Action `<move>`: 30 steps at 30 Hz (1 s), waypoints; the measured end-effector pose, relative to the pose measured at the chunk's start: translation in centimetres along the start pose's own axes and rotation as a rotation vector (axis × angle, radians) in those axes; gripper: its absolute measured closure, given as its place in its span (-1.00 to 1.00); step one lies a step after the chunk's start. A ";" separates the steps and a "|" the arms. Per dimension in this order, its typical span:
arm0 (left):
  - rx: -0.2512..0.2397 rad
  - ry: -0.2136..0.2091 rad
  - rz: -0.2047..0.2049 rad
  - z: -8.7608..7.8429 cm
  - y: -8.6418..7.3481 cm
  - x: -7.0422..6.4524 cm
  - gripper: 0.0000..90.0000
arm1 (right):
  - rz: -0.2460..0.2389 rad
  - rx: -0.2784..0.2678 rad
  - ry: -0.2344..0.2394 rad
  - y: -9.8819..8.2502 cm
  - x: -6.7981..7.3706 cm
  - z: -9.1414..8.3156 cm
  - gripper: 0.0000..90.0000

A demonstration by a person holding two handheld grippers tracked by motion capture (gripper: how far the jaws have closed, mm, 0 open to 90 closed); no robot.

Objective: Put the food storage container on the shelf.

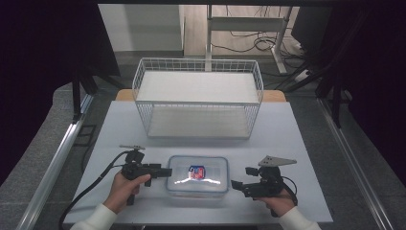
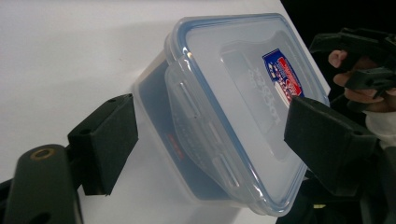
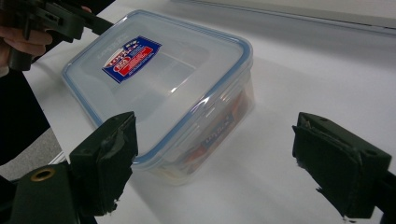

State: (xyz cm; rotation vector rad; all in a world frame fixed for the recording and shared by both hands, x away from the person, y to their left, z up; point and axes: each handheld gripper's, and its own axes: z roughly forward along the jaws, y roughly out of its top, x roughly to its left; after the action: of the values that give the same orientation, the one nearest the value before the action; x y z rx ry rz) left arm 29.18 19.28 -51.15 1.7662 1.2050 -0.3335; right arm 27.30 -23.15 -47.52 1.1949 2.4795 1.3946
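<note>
Clear plastic box (image 1: 198, 176) sits at the near middle of the white table (image 1: 119, 129), lid on, blue seal round the rim, red and blue label (image 1: 197, 172) on top. In front of it, farther up the table, stands a white wire basket (image 1: 197, 97), well apart from the box. My left tongs (image 1: 165, 172) are at the box's left end, the tip just at the lid edge; my hand (image 1: 125, 188) is wrapped round the grip. From the left gripper view the jaws stand wide apart with the box's short end and its lid latch (image 2: 196, 119) between them, neither pad (image 2: 109, 140) pressing on plastic as far as I can tell. My right tongs (image 1: 238, 185) are just beside the box's right end, a small gap showing from above. From the right gripper view the jaws are spread wide too; the box's corner (image 3: 198, 154) lies near the left pad (image 3: 105, 158), the right pad over bare table. Something red and dark shows through the box wall, too blurred to name. Box rests flat, nothing gripped by either tongs.
</note>
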 end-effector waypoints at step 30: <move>0.050 -0.089 -0.068 1.5 -0.3 0.5 -0.20 | 0.232 0.124 0.165 1.3 -1.1 6.2 -0.69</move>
State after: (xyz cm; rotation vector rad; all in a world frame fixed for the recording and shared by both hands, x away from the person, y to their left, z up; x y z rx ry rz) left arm 29.53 18.35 -52.42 1.7372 1.2040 -0.4816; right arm 31.25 -19.10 -50.54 1.4923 2.6437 1.4656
